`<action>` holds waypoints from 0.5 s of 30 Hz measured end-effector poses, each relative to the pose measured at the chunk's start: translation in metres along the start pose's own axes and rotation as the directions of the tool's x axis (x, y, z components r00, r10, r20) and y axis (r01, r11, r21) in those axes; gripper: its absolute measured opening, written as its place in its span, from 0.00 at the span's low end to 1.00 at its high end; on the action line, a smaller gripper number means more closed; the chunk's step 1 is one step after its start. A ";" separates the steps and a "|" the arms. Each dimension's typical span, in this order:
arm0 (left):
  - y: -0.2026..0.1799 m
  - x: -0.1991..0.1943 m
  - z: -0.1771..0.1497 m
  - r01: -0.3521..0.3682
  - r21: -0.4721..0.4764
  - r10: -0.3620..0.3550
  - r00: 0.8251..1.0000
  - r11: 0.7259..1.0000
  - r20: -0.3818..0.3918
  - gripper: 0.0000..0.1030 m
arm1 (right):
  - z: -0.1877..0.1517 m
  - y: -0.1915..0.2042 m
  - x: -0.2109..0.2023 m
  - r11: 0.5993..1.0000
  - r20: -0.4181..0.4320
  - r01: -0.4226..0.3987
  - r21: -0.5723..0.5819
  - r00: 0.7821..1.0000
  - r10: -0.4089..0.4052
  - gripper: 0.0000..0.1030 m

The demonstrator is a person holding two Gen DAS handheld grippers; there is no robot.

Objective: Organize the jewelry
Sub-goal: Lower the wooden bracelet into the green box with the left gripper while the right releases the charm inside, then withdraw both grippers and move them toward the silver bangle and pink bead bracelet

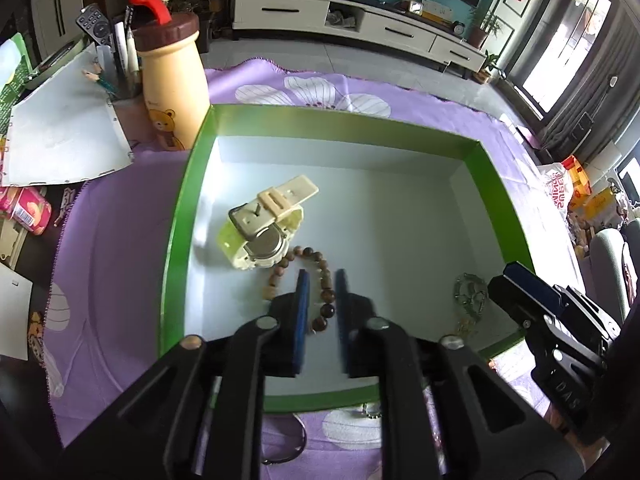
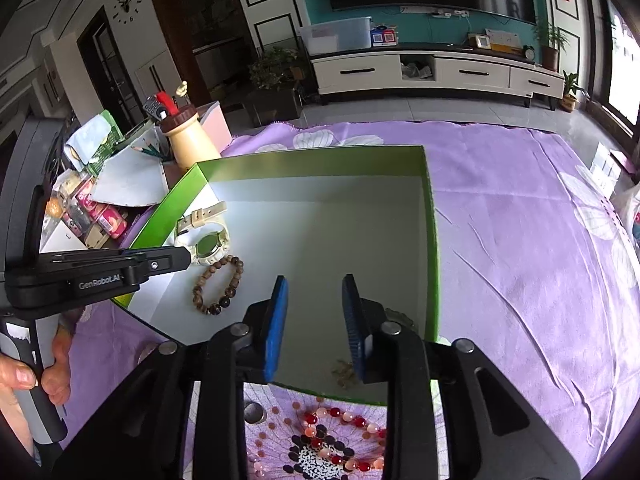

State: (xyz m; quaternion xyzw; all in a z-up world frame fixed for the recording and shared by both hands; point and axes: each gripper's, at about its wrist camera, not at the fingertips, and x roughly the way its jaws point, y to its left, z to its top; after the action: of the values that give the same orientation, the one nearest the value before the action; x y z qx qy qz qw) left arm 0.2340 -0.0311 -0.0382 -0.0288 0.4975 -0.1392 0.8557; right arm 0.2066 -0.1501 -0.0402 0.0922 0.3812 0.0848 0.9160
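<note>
Jewelry sits in a green box (image 1: 176, 216): watch (image 1: 264, 228), bead bracelet (image 1: 320, 280), apparently just released. Both grippers, left (image 1: 322, 276) and right (image 2: 314, 282), hover with fingers parted, empty; red bracelet (image 2: 340, 440) waits outside.

Glossy green cardboard box (image 1: 182, 216), wooden bead bracelet (image 2: 216, 285), purple cloth (image 2: 520, 240)

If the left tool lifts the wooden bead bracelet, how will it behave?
The wooden bead bracelet is probably floppy: its loop lies uneven in the green box. Round beads may slip between the left tool pads. It looks light.
</note>
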 end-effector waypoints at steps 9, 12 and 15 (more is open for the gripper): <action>0.007 -0.047 -0.023 -0.018 0.024 0.016 0.996 1.000 0.090 0.52 | -0.016 -0.002 -0.041 1.000 0.046 -0.025 0.008 0.999 0.025 0.32; 0.012 -0.061 -0.033 -0.038 0.024 0.035 0.993 0.999 0.109 0.56 | -0.024 0.001 -0.053 1.000 0.049 -0.031 0.002 0.998 0.031 0.32; 0.022 -0.074 -0.046 -0.053 0.009 0.051 0.992 0.999 0.119 0.61 | -0.032 0.004 -0.064 0.999 0.046 -0.037 -0.004 0.998 0.038 0.32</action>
State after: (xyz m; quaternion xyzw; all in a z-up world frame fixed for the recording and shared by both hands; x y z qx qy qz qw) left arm 0.1647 0.0134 -0.0033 -0.0188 0.4454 -0.1179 0.8874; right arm 0.1393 -0.1575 -0.0176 0.0997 0.3579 0.1004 0.9230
